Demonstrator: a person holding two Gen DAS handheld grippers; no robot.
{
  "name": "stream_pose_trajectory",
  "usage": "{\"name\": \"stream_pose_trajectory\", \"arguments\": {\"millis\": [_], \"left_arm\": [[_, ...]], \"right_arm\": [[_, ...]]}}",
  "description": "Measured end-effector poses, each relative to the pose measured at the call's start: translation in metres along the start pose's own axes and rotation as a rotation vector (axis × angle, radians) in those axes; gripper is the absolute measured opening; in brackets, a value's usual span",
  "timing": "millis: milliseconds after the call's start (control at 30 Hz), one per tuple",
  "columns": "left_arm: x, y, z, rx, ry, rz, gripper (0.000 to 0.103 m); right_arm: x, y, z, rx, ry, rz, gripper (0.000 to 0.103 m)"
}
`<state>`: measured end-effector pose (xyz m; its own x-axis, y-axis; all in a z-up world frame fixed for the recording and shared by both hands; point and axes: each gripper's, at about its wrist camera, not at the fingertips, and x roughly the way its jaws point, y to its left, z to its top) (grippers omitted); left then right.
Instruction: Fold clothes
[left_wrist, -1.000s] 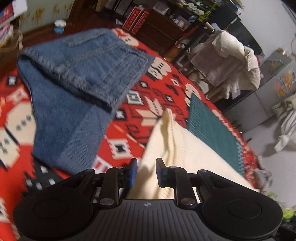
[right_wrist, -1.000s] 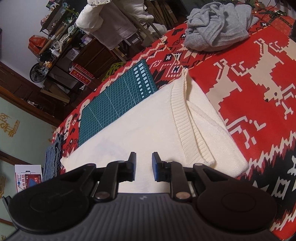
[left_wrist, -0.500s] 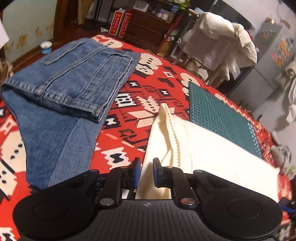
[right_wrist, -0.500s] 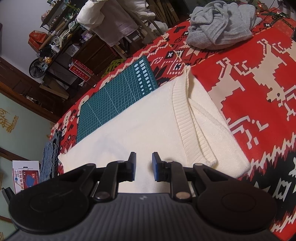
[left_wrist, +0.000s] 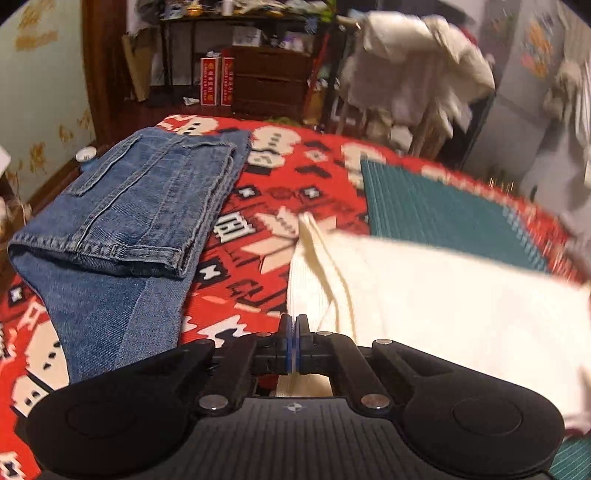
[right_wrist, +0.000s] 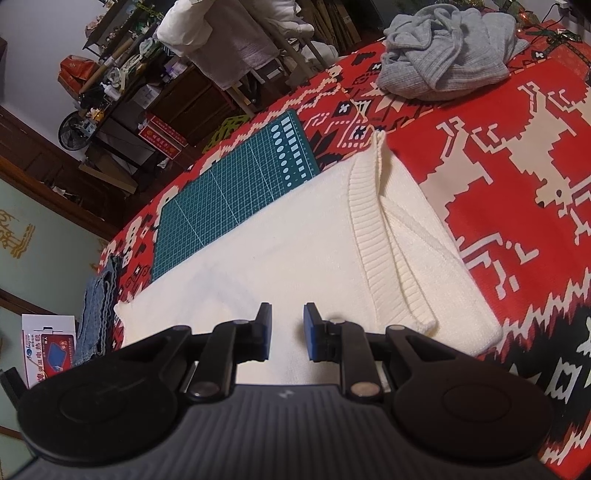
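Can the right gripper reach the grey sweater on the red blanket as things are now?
Probably yes: the right gripper is open above the cream sweater, and only flat blanket lies before the grey sweater, though far off.

Green cutting mat on patterned tablecloth

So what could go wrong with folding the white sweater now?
The left gripper is pinched shut right at the cream sweater's edge; if it holds only a thin bit of knit, that could slip out on lifting. The right gripper is open over the sweater and holds nothing, so a one-sided pull might drag it crooked. The folded jeans lie close by, and a swinging sweater could brush them and spoil their fold.
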<state>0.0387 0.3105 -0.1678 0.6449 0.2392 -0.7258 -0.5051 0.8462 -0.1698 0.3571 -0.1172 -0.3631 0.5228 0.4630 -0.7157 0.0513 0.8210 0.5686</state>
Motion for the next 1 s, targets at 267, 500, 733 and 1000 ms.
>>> {"name": "stream_pose_trajectory", "arguments": {"millis": [267,500,733,1000], "left_arm": [[-0.031,-0.011,0.014,-0.080,-0.068,-0.135,0.002],[-0.051,-0.048,0.031,-0.110,-0.081,-0.247,0.002],[-0.053,-0.120,0.038,-0.030,-0.056,-0.364,0.002],[-0.007,-0.183,0.004,0.009,0.056,-0.371,0.002]], "right_arm": [[-0.006,0.002,0.004,0.013,-0.018,0.040,0.021],[-0.013,-0.003,0.009,0.057,-0.044,0.085,0.021],[-0.019,-0.009,0.013,0.097,-0.066,0.126,0.021],[-0.021,-0.013,0.016,0.119,-0.076,0.142,0.021]]}}
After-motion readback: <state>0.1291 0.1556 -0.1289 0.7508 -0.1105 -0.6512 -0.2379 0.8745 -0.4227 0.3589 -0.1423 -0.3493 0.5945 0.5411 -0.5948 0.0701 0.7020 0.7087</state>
